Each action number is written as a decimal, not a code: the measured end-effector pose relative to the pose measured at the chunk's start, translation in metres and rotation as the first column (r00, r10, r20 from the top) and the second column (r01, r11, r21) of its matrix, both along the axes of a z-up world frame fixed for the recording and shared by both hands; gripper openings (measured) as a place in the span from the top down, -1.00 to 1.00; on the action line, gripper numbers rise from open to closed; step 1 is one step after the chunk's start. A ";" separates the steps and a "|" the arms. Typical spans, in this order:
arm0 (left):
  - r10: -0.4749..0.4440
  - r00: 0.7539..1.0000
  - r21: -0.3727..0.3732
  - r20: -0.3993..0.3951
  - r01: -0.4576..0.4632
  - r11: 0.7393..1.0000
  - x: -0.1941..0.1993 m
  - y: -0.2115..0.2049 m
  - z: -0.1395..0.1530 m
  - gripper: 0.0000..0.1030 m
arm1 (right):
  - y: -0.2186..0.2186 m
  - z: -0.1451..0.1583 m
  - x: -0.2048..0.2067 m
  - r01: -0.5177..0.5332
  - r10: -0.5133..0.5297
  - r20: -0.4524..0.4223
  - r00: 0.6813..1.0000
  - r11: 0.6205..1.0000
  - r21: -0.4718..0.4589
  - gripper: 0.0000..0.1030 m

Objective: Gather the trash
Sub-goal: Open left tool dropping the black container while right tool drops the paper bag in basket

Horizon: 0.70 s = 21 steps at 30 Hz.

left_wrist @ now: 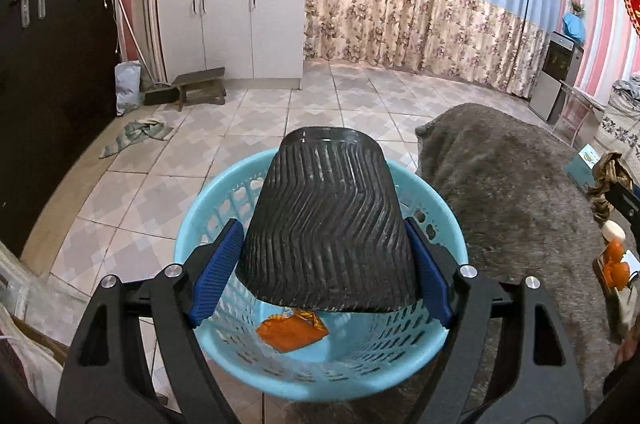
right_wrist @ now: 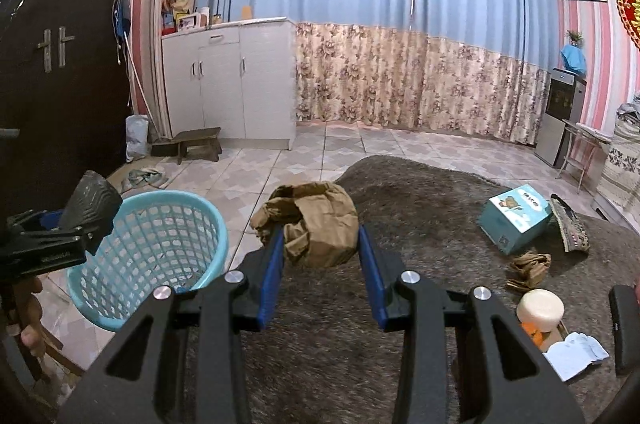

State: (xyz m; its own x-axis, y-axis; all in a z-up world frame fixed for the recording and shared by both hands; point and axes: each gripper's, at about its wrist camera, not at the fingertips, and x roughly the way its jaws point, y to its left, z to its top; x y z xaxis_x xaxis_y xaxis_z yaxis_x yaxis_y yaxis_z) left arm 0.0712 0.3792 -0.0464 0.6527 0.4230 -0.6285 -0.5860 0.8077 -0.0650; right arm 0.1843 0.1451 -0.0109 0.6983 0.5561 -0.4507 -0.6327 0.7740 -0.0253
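Note:
My left gripper point(left_wrist: 322, 224) is shut on a black ribbed cup point(left_wrist: 328, 224), gripped on both sides and tilted mouth-down over a light blue plastic basket point(left_wrist: 200, 216). An orange wrapper point(left_wrist: 290, 334) lies in the basket below the cup's mouth. In the right wrist view the same cup point(right_wrist: 92, 201) hangs over the left side of the basket point(right_wrist: 180, 193). My right gripper point(right_wrist: 320, 232) is shut on a crumpled brown paper bag point(right_wrist: 316, 220), held above the grey rug point(right_wrist: 420, 203) to the right of the basket.
On the rug at the right lie a teal box point(right_wrist: 516, 220), a small crumpled brown paper point(right_wrist: 528, 266), a white round lump point(right_wrist: 540, 306), orange peel point(right_wrist: 534, 332) and a white tissue point(right_wrist: 576, 354). A white cabinet point(right_wrist: 228, 79) and a low stool point(right_wrist: 198, 141) stand across the tiled floor.

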 end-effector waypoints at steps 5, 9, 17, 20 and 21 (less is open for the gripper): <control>0.000 1.000 0.030 0.006 0.000 1.000 0.000 0.005 0.004 -0.77 | 0.009 -0.007 0.007 0.004 -0.004 -0.025 1.000 1.000 -0.006 0.28; 0.015 1.000 0.037 0.016 -0.016 0.999 -0.006 0.010 0.009 -0.77 | 0.016 -0.010 0.011 0.003 -0.003 -0.040 0.999 1.000 -0.002 0.28; 0.030 0.999 0.003 0.037 -0.030 1.000 -0.027 0.028 0.014 -0.85 | 0.061 -0.025 -0.001 -0.057 0.056 -0.084 0.995 0.998 -0.013 0.28; 0.037 0.998 -0.006 0.044 -0.037 0.999 -0.035 0.033 0.013 -0.86 | 0.083 -0.029 -0.005 -0.081 0.079 -0.102 0.992 0.997 -0.016 0.27; 0.038 0.998 -0.004 0.042 -0.038 0.999 -0.037 0.035 0.012 -0.86 | 0.093 -0.031 -0.007 -0.091 0.089 -0.111 0.990 0.996 -0.016 0.27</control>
